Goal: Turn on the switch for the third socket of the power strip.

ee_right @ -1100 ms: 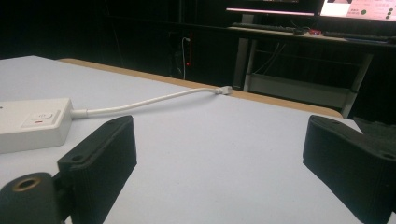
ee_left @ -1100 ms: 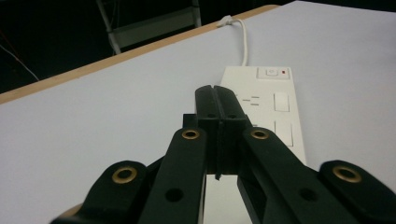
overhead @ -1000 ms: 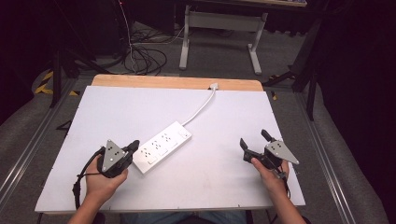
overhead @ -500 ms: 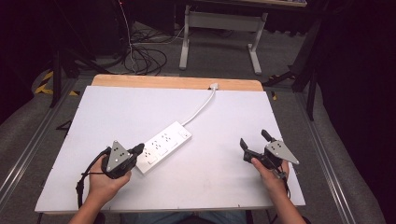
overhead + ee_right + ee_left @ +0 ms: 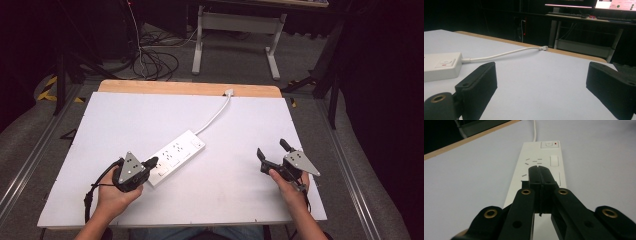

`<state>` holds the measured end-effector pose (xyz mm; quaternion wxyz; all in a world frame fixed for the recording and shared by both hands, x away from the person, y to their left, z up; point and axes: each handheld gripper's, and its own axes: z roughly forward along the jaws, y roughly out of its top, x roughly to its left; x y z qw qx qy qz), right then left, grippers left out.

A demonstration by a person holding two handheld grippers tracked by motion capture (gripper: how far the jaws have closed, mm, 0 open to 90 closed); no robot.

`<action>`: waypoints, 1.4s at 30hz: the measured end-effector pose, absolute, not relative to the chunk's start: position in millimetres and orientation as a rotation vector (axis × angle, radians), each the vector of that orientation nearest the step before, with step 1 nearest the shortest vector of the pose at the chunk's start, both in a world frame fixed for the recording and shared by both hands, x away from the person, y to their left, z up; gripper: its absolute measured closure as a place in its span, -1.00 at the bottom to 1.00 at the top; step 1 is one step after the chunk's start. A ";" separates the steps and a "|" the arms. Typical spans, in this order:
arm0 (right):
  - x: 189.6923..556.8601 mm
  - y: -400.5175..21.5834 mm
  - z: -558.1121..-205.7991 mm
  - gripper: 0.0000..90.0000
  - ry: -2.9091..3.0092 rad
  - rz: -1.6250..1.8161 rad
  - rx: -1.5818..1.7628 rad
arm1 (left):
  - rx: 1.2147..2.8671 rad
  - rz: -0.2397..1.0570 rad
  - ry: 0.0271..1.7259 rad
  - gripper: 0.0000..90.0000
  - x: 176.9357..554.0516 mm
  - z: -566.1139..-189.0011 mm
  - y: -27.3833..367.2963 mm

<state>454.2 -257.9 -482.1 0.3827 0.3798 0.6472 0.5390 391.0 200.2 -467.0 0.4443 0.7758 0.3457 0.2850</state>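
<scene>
We see the strip (image 5: 176,157) lying flat on the white board (image 5: 100,125), and we take it as our landmark. Its near end is hidden in the high view under the tips of the left gripper (image 5: 151,163), so we cannot make out whether those tips touch its top face or hover just over it. In the left gripper view the black jaws cover the near half of the strip (image 5: 541,162); only a few socket slots, two blank covers and the switch (image 5: 548,144) with a small red mark show beyond them. The left gripper (image 5: 540,173) has its jaws pressed together with nothing between them.

The strip's long axis runs on a slant across the board, from the near left by the left gripper up to the far right. Its switch end points away from us, and the cord (image 5: 216,114) leaves that end toward the board's far edge, where the wooden rim (image 5: 190,88) shows.

The right gripper (image 5: 272,150) sits well to the right of the strip, jaws spread wide and holding nothing. In its own view the strip (image 5: 441,66) is cut off at the left edge, with the cord (image 5: 504,54) running on to a small end piece (image 5: 544,48) at the rim.
</scene>
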 end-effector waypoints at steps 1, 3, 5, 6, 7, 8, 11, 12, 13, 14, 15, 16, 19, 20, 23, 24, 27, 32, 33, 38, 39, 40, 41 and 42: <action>454.2 -257.9 -482.1 -0.77 1.650 1.375 0.969 | 1.927 0.704 0.855 1.00 391.1 -467.3 199.5; 454.2 -257.9 -482.1 -0.77 1.650 1.374 0.969 | 1.935 0.694 0.850 1.00 391.3 -467.9 198.4; 454.3 -258.0 -482.1 -0.77 1.650 1.374 0.970 | 1.949 0.681 0.840 1.00 391.9 -468.6 197.6; 454.3 -257.9 -482.2 -0.77 1.651 1.373 0.970 | 1.955 0.680 0.836 1.00 392.0 -468.9 197.2; 454.3 -257.9 -482.2 -0.77 1.652 1.372 0.969 | 1.962 0.676 0.833 1.00 392.2 -469.3 196.5; 454.4 -257.8 -482.3 -0.77 1.652 1.371 0.971 | 1.969 0.666 0.830 1.00 392.1 -469.6 196.0; 454.2 -258.0 -482.1 -0.77 1.651 1.372 0.969 | 1.985 0.657 0.819 1.00 392.5 -470.4 194.3; 454.2 -258.0 -482.1 -0.77 1.651 1.372 0.969 | 1.987 0.657 0.818 1.00 392.5 -470.8 193.6; 454.2 -258.0 -482.1 -0.77 1.650 1.371 0.971 | 1.991 0.656 0.817 1.00 392.6 -471.0 193.1; 454.2 -258.0 -482.1 -0.77 1.650 1.371 0.971 | 1.995 0.656 0.816 1.00 392.8 -471.2 192.7; 454.3 -258.0 -482.2 -0.77 1.651 1.371 0.971 | 2.000 0.650 0.815 1.00 393.0 -471.5 192.3; 454.3 -258.0 -482.2 -0.77 1.651 1.371 0.970 | 2.008 0.649 0.812 1.00 393.3 -471.7 192.1; 454.3 -257.9 -482.2 -0.77 1.651 1.371 0.970 | 2.018 0.638 0.814 1.00 393.6 -473.0 190.3; 454.3 -258.0 -482.2 -0.77 1.651 1.371 0.970 | 2.024 0.637 0.810 1.00 393.9 -473.2 189.9; 454.3 -258.1 -482.1 -0.77 1.649 1.370 0.972 | 2.033 0.634 0.801 1.00 394.3 -473.6 189.0; 454.2 -258.1 -482.1 -0.77 1.649 1.370 0.972 | 2.036 0.636 0.801 1.00 394.4 -473.7 188.8; 454.2 -257.9 -482.1 -0.77 1.650 1.370 0.971 | 2.043 0.629 0.804 1.00 394.6 -474.3 188.1; 454.3 -258.0 -482.2 -0.77 1.650 1.369 0.971 | 2.055 0.618 0.804 1.00 395.0 -475.2 187.0; 454.3 -257.9 -482.2 -0.77 1.650 1.369 0.971 | 2.055 0.614 0.806 1.00 394.8 -475.2 186.7; 454.2 -258.0 -482.1 -0.77 1.649 1.369 0.972 | 2.068 0.610 0.801 1.00 395.8 -475.7 186.2; 454.2 -258.0 -482.1 -0.77 1.649 1.369 0.972 | 2.069 0.606 0.805 1.00 395.7 -476.1 185.9; 454.2 -258.0 -482.1 -0.77 1.648 1.369 0.972 | 2.072 0.604 0.803 1.00 396.2 -476.4 185.9; 454.3 -258.1 -482.1 -0.77 1.648 1.369 0.972 | 2.073 0.605 0.807 1.00 396.4 -476.5 185.8; 454.2 -258.0 -482.1 -0.77 1.648 1.369 0.972 | 2.076 0.603 0.807 1.00 396.5 -476.6 185.8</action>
